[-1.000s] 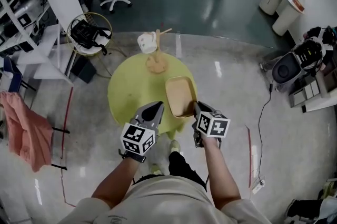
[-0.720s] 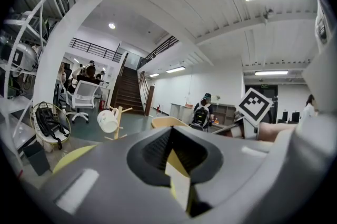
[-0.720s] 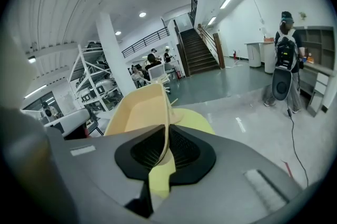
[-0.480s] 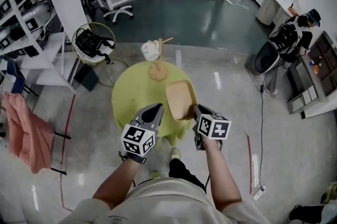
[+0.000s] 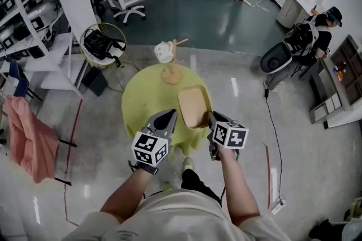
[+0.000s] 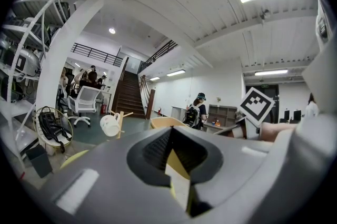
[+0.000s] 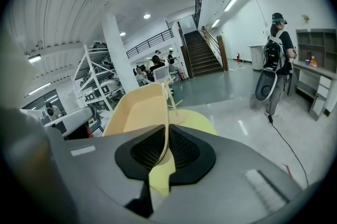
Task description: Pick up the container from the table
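My right tool (image 5: 210, 116) is clenched on the container (image 5: 194, 104) rim, holding it tilted over the tabletop (image 5: 141, 104). My left tool (image 5: 169, 115) is closed, empty, just beside it.

On the worktop (image 5: 138, 101), a stand (image 5: 169, 71) rises at 12 o'clock, a mug (image 5: 163, 52) hanging at its 11 o'clock. The container (image 5: 194, 104) is at the 3 o'clock edge, its near rim between the right tongs (image 5: 210, 116); the left tongs (image 5: 168, 116) are at 6 o'clock.
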